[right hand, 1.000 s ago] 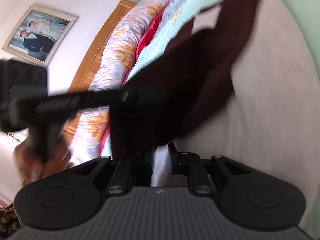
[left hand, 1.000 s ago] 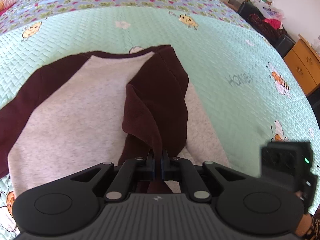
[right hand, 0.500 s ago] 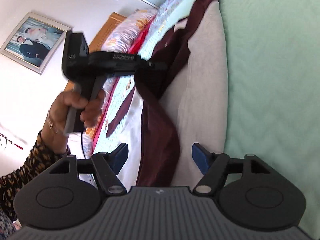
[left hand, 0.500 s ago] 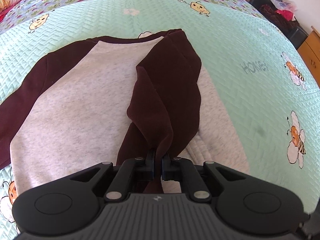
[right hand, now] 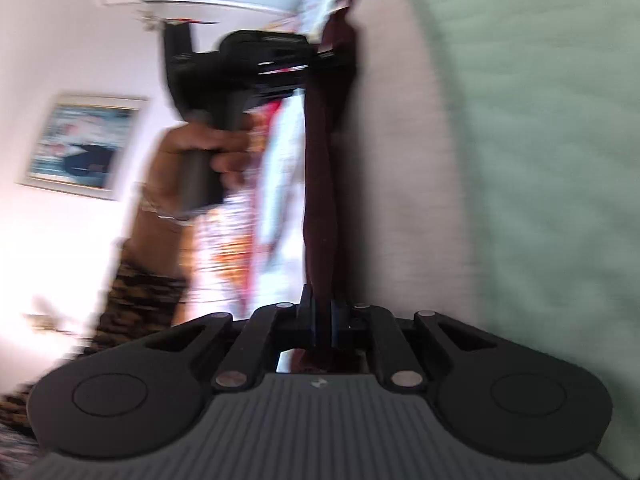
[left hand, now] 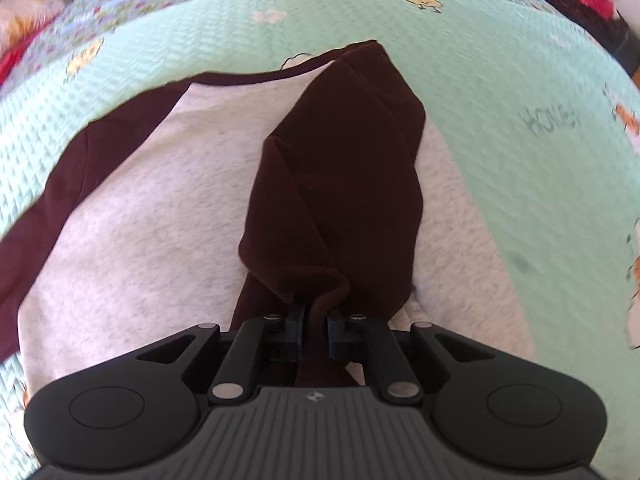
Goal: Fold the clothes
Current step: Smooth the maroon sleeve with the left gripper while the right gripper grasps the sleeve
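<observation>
Left wrist view: left gripper [left hand: 316, 326] has its fingers nearly together, just starting to ease apart, with a fold of the maroon sleeve [left hand: 340, 184] pinched between them. The sleeve is drawn across the grey body of the sweatshirt [left hand: 152, 220], probably so the arm lies inside the outline before the sides get folded. The sweatshirt lies flat on a mint green quilt [left hand: 520, 80] with bee prints; grey fleecy body, maroon raglan sleeves and neck trim. The other sleeve lies out flat at the left. The held sleeve is bunched and creased.

Right wrist view, blurred: right gripper [right hand: 322, 324] is closing its fingers, nearly shut, on the same dark maroon cloth, apparently the lower end of the sleeve, to keep it taut. The cloth runs as a stretched strip up to the left gripper, gripped by a hand [right hand: 200, 152]. Grey body sits just right of the strip, quilt beyond. Framed picture [right hand: 84, 144] on the wall.
</observation>
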A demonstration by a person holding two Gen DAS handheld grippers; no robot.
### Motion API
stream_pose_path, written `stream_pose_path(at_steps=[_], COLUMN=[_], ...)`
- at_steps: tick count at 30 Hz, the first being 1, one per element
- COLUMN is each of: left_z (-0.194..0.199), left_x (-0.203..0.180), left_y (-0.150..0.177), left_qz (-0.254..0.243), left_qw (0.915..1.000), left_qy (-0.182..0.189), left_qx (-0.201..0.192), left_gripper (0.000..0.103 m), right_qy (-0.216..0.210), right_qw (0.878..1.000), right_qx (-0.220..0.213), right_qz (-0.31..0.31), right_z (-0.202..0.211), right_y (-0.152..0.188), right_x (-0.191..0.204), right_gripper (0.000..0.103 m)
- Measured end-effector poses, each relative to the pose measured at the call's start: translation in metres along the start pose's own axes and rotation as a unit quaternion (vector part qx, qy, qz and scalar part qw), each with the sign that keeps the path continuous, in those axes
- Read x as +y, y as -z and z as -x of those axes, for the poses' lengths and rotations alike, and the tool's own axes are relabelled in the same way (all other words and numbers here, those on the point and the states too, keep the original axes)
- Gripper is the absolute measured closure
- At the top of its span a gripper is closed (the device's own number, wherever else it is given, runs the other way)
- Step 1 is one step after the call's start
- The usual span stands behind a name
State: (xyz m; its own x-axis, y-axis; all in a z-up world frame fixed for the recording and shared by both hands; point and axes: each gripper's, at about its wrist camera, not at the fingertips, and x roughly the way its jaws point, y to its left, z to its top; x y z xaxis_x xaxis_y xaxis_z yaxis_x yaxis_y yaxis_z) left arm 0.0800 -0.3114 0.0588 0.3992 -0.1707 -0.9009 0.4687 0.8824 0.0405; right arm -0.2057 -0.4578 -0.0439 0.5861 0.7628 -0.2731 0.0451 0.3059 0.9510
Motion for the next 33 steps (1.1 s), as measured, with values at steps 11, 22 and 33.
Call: stream_pose_path(at_steps=[11, 22, 33], left_z=[0.054, 0.068, 0.037], left_x=[0.092, 0.068, 0.089], left_y=[0.033, 0.126, 0.163], left_qz=[0.231, 0.153, 0.187], left_qw=[0.9452, 0.9574, 0.9392], left_qy=[0.198, 0.168, 0.199], left_qx=[-0.119, -0.178, -0.208], left_gripper=[0.050, 0.043, 0.045], right_qy=[0.047, 0.158, 0.177], right_qw=[0.998, 0.980, 0.944], right_qx=[-0.031, -0.017, -0.108], right_qz=[0.021, 0.117, 0.257], right_z=[0.015, 0.028, -0.087], right_y=[0.010, -0.016, -0.167], right_x=[0.008, 0.066, 0.130], right_gripper=[0.093, 0.080, 0.061])
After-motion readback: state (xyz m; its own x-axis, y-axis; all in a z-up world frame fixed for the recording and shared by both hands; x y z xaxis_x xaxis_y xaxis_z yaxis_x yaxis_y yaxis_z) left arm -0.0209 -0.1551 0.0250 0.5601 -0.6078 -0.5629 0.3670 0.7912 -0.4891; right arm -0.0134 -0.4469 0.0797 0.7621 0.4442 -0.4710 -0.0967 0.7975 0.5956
